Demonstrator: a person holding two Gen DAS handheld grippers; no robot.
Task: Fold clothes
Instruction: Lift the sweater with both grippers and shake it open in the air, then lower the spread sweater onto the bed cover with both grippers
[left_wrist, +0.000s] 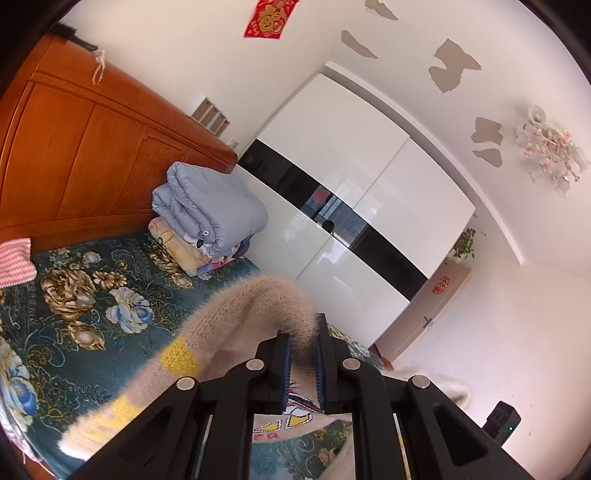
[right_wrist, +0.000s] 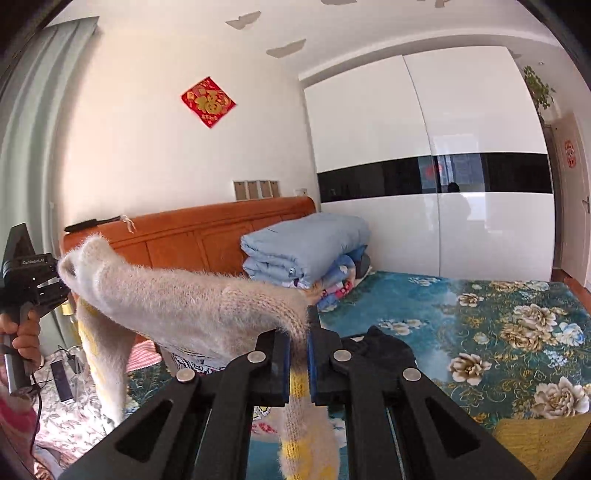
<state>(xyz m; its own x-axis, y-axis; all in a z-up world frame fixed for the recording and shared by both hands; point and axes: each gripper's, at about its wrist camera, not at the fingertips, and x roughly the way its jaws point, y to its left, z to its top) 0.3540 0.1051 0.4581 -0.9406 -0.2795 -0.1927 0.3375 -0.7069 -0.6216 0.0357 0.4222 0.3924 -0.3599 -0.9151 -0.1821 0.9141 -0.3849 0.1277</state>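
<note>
My left tool (left_wrist: 303, 339) is clamped on the fuzzy beige knitted sweater with yellow patches (left_wrist: 236, 317); the wool arches up out of the blue pads and falls away to the left, above the bed with the dark teal flowered cover (left_wrist: 85, 295). My right tool (right_wrist: 298, 341) is likewise closed tight on another part of the same sweater (right_wrist: 192, 299). From its pads one stretch of fuzzy knit runs up and left across the view to the left tool (right_wrist: 55, 286), which a hand (right_wrist: 22, 336) holds at the picture's left edge, so the garment hangs spanned between my two tools, lifted off the bed (right_wrist: 480, 332). A yellow-banded length dangles straight down from the right tool's pads, and another hangs below the left tool. Behind the sweater, a folded pale blue quilt (right_wrist: 303, 243) sits on a stack of patterned blankets beside the orange wooden headboard (right_wrist: 207, 232). A small dark garment (right_wrist: 384, 347) lies on the cover just past my right tool. The white wardrobe with a black band (right_wrist: 436, 177) stands behind the bed.
</note>
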